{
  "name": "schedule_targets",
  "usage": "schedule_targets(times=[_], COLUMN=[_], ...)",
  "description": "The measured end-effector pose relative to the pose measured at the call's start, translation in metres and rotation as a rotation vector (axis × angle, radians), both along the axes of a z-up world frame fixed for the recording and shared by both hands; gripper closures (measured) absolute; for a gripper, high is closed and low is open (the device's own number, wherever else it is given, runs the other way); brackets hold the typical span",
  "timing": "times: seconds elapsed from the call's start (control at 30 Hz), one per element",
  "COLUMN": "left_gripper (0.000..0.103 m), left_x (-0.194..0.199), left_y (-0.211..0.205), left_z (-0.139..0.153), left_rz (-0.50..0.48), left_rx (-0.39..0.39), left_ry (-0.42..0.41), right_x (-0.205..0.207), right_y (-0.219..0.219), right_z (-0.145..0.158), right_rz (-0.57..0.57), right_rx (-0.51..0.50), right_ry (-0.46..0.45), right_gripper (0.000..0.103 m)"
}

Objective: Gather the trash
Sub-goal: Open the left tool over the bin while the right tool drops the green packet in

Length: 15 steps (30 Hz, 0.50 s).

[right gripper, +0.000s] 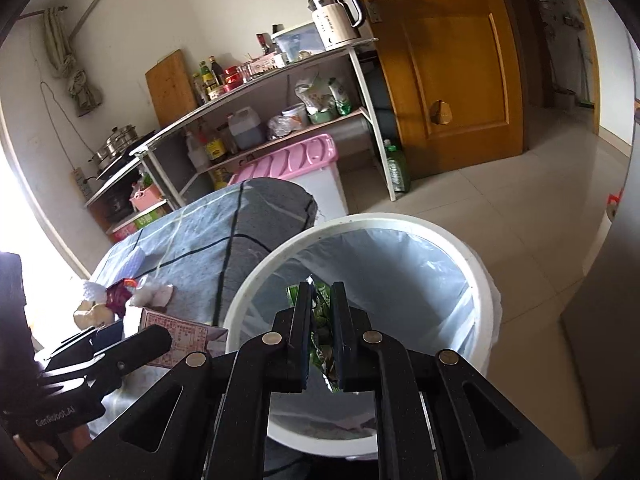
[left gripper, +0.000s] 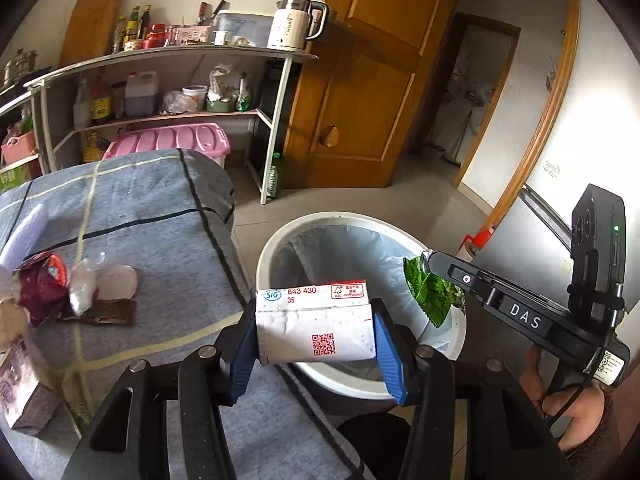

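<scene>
Both hands loaded, both at the bin.

Left gripper: fingers about half spread and clamped on a white carton, blue pads against its two short ends. Carton's long axis runs straight across the gap, pad to pad, roughly level. It sits at the near-left rim of the bin, over the seam between table edge and rim, so not clearly over the opening yet. In the right wrist view the same carton is just left of the rim, outside it.

Right gripper: fingers pinched nearly together on a green wrapper, thin film between the pads, the rest crumpled beyond the tips. From the left wrist view the wrapper hangs off the right gripper tips over the right side of the bin, inside the rim line. The liner shows directly below it in the right wrist view.

Key relation: wrapper is already above the opening, carton is short of it. So the right hand is nearer to a clean drop; my call is that it could release where it is, while the left needs to carry further over the rim toward the bin's middle first, or the carton could catch the rim or land on the table.

More trash on the table: dark red packet, clear plastic wad, round lid, a pinkish box at the near edge. All well left of the bin, untouched.
</scene>
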State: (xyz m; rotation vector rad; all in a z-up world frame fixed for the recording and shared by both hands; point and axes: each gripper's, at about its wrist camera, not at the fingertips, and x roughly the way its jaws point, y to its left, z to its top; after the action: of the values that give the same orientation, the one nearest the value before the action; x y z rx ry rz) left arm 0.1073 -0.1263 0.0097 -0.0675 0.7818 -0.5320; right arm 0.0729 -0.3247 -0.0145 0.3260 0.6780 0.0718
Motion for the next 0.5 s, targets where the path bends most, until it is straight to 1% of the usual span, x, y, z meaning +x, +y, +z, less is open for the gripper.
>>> schedule_targets(times=[0.07,0.17,0.23,0.33,0.4,0.43,0.5], left_gripper=[0.050,0.050,0.050,0.050,0.050,0.050,0.049], left_x=[0.013,0.021,0.030,0.038,0.039,0.040,0.044], left_y=[-0.012,-0.025,-0.032,-0.034,-0.036,-0.037,-0.036], left_z=[-0.010,-0.014,-0.020,-0.022,-0.020,-0.019,-0.017], left_rz=[0.008,-0.018,-0.022,-0.015,-0.021,-0.018,-0.015], left_rx=[0.002,-0.014,-0.010,-0.026,-0.046,-0.042,-0.043], left_ry=[0.048,0.043,0.076,0.100,0.092,0.087,0.088], right_x=[0.003,0.009,0.013,0.019,0.022,0.023,0.024], right_y=[-0.006,-0.015,-0.019,-0.020,-0.022,-0.023,-0.026], right_z=[-0.005,-0.012,-0.016,-0.020,-0.021,-0.022,-0.023], right_rz=[-0.016,-0.041,-0.061,-0.041,-0.039,-0.047,-0.053], right_rx=[0.005,0.011,0.008,0.001,-0.009,-0.016,0.002], right_ry=[0.013,0.026,0.049,0.067,0.075,0.080,0.094], right_gripper=[0.093,0.093,0.093,0.093,0.093,0.092,0.089])
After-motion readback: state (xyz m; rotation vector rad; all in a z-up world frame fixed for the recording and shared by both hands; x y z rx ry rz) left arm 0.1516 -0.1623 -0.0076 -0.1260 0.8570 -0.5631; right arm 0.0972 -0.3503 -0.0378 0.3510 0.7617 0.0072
